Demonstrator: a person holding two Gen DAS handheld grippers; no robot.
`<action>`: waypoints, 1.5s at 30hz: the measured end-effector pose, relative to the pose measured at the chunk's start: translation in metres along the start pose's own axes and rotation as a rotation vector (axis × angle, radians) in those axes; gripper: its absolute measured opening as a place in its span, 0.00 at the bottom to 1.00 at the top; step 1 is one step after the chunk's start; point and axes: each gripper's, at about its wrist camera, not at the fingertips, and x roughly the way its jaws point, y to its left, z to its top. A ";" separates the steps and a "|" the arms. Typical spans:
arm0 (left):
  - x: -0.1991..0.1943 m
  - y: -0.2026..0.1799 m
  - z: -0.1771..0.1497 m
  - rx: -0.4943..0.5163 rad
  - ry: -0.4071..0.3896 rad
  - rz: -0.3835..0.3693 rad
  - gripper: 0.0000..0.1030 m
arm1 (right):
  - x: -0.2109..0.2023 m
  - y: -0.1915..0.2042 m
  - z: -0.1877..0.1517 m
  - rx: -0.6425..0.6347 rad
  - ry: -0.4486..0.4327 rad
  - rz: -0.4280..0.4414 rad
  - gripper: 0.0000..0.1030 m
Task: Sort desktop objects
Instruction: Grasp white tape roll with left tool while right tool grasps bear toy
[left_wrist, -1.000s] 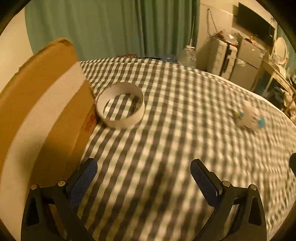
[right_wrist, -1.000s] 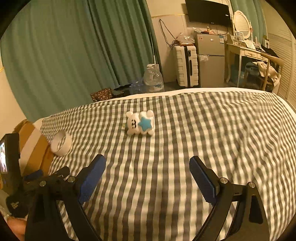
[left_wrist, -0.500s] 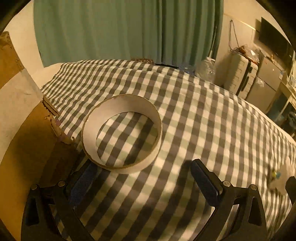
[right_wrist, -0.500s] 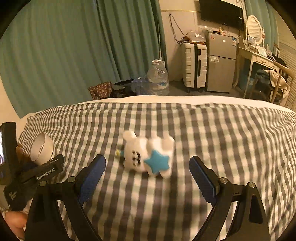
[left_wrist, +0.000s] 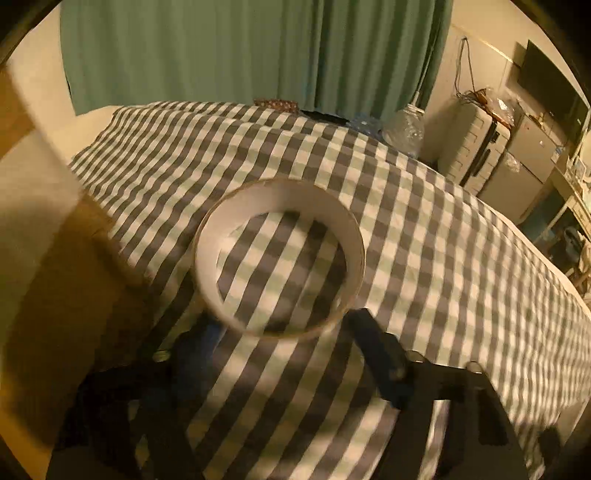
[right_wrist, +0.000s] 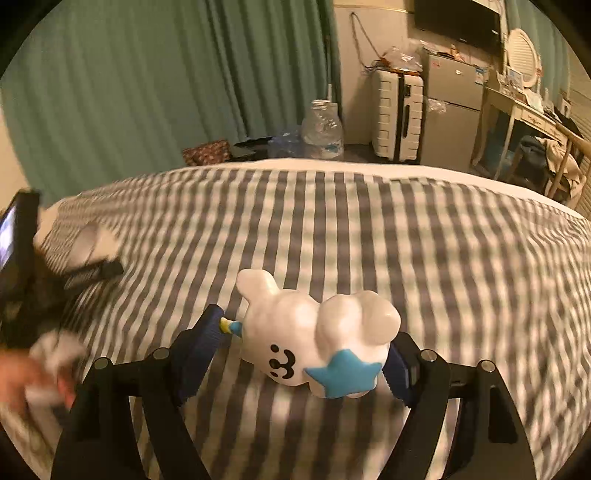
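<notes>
A white tape ring (left_wrist: 279, 258) lies on the checked cloth (left_wrist: 443, 258), beside a cardboard box (left_wrist: 55, 258). My left gripper (left_wrist: 284, 332) is open, its fingers on either side of the ring's near edge. A white toy figure with a blue star (right_wrist: 317, 347) lies on the cloth between the fingers of my right gripper (right_wrist: 306, 350), which is open and close around it. The left gripper (right_wrist: 92, 271) and the tape ring (right_wrist: 86, 243) show blurred at the left of the right wrist view.
The cardboard box stands at the left edge of the cloth. Beyond the far edge are a green curtain (right_wrist: 166, 92), a water bottle (right_wrist: 323, 129), a suitcase (right_wrist: 397, 114) and a small fridge (right_wrist: 452, 107). A desk (right_wrist: 532, 125) stands at the right.
Both grippers have moved forward. The left one has reached the tape ring and narrowed around its near edge. The right one now has the toy between its fingers.
</notes>
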 end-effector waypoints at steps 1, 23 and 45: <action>-0.005 -0.001 -0.002 0.000 0.010 -0.016 0.69 | -0.011 -0.001 -0.010 -0.008 0.001 -0.002 0.76; -0.008 -0.035 0.007 0.166 -0.066 0.050 1.00 | -0.051 -0.022 -0.020 0.076 -0.059 0.069 0.76; -0.008 -0.032 0.029 0.150 -0.143 0.055 0.84 | -0.028 -0.036 -0.012 0.117 -0.066 0.045 0.76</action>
